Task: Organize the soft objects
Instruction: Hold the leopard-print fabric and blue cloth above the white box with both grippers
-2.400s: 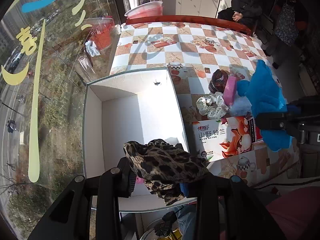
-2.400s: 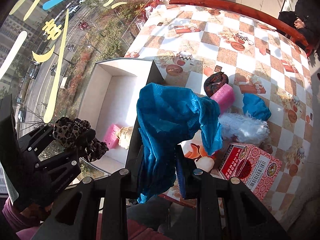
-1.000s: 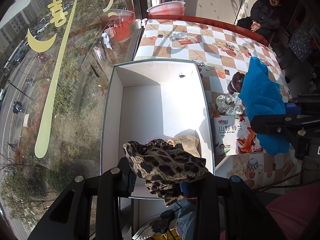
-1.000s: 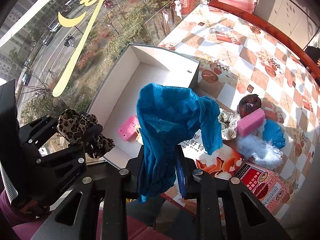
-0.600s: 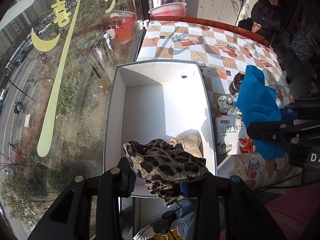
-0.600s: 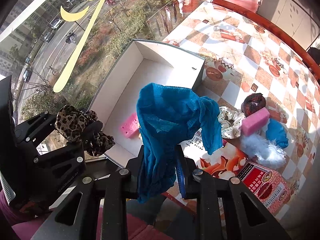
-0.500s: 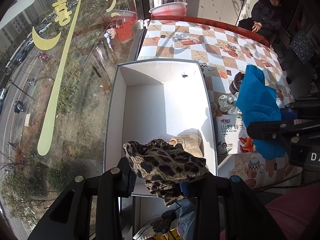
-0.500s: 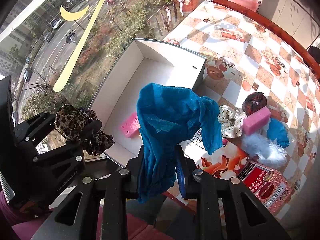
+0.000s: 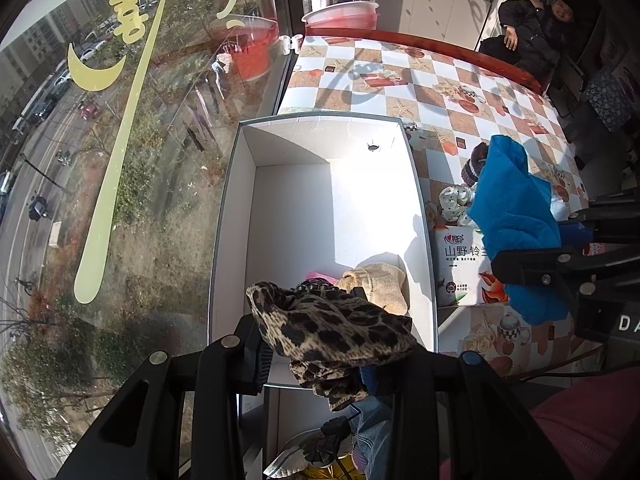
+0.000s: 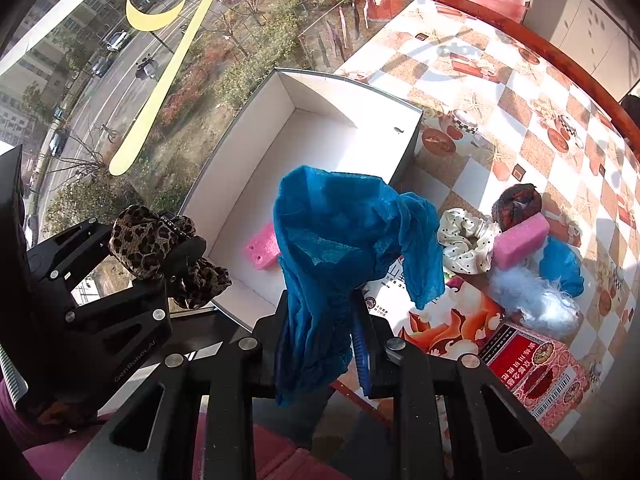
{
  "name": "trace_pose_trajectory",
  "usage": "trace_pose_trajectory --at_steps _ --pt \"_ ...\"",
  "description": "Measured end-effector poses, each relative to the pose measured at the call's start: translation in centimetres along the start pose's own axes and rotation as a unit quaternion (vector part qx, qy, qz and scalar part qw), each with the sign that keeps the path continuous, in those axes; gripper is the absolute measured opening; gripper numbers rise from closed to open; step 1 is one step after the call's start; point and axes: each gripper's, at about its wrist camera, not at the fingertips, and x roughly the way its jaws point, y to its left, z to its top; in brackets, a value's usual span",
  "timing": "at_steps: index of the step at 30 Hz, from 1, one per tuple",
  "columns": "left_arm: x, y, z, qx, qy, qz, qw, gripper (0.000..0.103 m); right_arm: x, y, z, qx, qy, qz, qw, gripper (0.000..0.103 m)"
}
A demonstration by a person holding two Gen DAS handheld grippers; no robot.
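Indoors, checkered tablecloth (sunlit), window alongside

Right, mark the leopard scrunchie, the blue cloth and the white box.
leopard scrunchie [image 9: 332,328], left wrist view, its bunched middle.
blue cloth [image 10: 340,236], right wrist view, its upper fold.
white box [image 9: 320,216], left wrist view, bare floor.

Both grippers black, angular, skeletal frames with triangular cut-outs. Left gripper: silver round screw heads on the finger arms, one blue-capped screw on its right arm; side plate carries pale lettering, seen from the right wrist view. Right gripper: same silver screws, blue ribbed pads inside the fingers. Person wears magenta-pink trousers; blue denim below.
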Motion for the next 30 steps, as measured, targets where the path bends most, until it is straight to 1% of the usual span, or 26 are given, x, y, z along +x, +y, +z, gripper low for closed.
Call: trace_pose_trajectory --at_steps 15,22,30 --pt "0.3 0.3 0.0 -0.009 0.003 0.001 1.0 0.038 0.0 -0.3 0.1 0.005 -0.001 0.004 1.0 0.028" --pt "1.2 1.0 -0.1 -0.021 0.019 0.006 0.9996 0.038 0.7 -0.4 0.2 0.003 0.009 0.009 1.0 0.028" --pt "1.9 0.9 0.0 -0.02 0.033 0.011 0.9992 0.038 1.6 -0.4 0.5 -0.001 0.022 0.019 1.0 0.028"
